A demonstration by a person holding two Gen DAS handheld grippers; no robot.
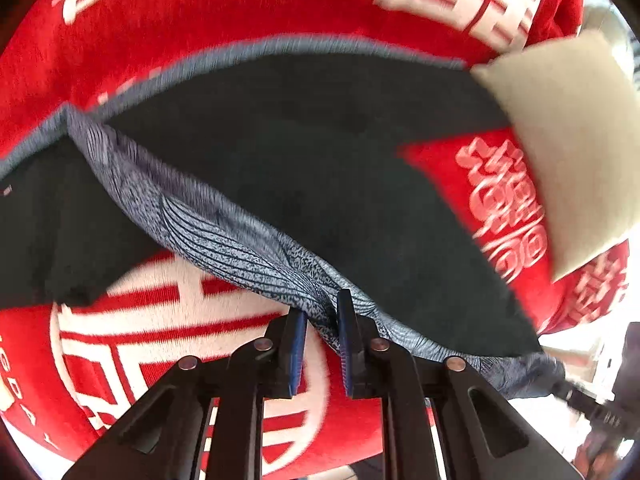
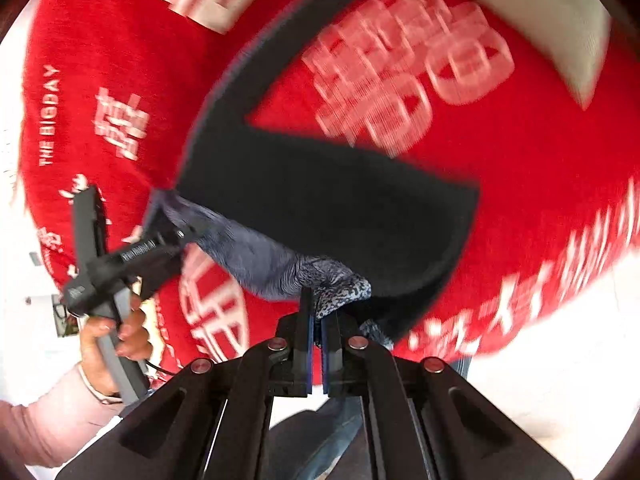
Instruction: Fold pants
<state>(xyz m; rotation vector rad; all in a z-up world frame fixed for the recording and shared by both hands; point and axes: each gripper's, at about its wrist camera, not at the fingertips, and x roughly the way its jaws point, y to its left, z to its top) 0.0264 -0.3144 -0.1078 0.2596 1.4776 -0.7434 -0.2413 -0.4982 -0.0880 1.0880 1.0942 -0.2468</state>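
Now the pants (image 1: 304, 160), lying on the red blanket (image 1: 240, 8), are clamped at the patterned waistband by both grippers (image 1: 322, 312) (image 2: 316, 320); thin fabric could be pulled free if tugged unevenly.

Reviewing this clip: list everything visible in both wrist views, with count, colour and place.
pants: one, black with a grey patterned waistband, spread on the blanket, waistband lifted.
blanket: one, red with white characters, under the pants.
pillow: one, cream, at the blanket's far right edge in the left wrist view.
left gripper: one, black with blue pads, shut on the waistband.
right gripper: one, black with blue pads, shut on the waistband.
hand: one, pale pink sleeve, holding the left gripper's handle.
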